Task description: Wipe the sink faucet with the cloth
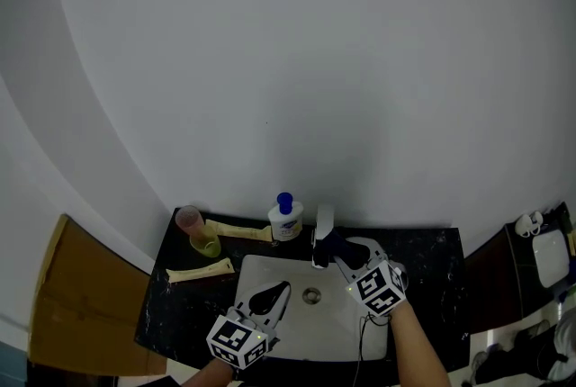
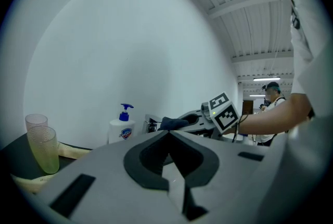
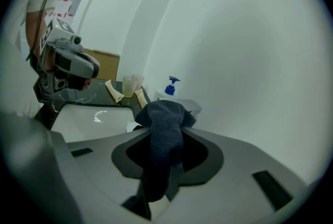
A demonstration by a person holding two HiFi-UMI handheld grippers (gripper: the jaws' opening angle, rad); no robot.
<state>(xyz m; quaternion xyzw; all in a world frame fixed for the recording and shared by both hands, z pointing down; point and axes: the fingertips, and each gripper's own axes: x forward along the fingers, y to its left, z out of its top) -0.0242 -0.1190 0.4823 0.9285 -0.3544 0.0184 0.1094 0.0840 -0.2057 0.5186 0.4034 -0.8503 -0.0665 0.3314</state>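
A dark blue cloth [image 3: 164,132] is pinched in my right gripper [image 3: 165,140] and bunches up past the jaw tips. In the head view the cloth [image 1: 329,244] presses against the chrome faucet [image 1: 322,226] at the back rim of the white sink [image 1: 337,336], with the right gripper [image 1: 338,254] just behind it. The faucet's top [image 3: 192,107] peeks out behind the cloth. My left gripper [image 1: 277,293] hovers over the basin's left side, shut and holding nothing. From the left gripper [image 2: 169,135] view, the cloth [image 2: 173,123] covers the faucet [image 2: 151,124].
A white soap pump bottle [image 1: 285,219] stands left of the faucet. A pink cup [image 1: 188,218] and a green cup [image 1: 207,245] sit on the black counter [image 1: 171,313] with two cream strips [image 1: 200,271]. A cardboard box [image 1: 81,309] is at far left.
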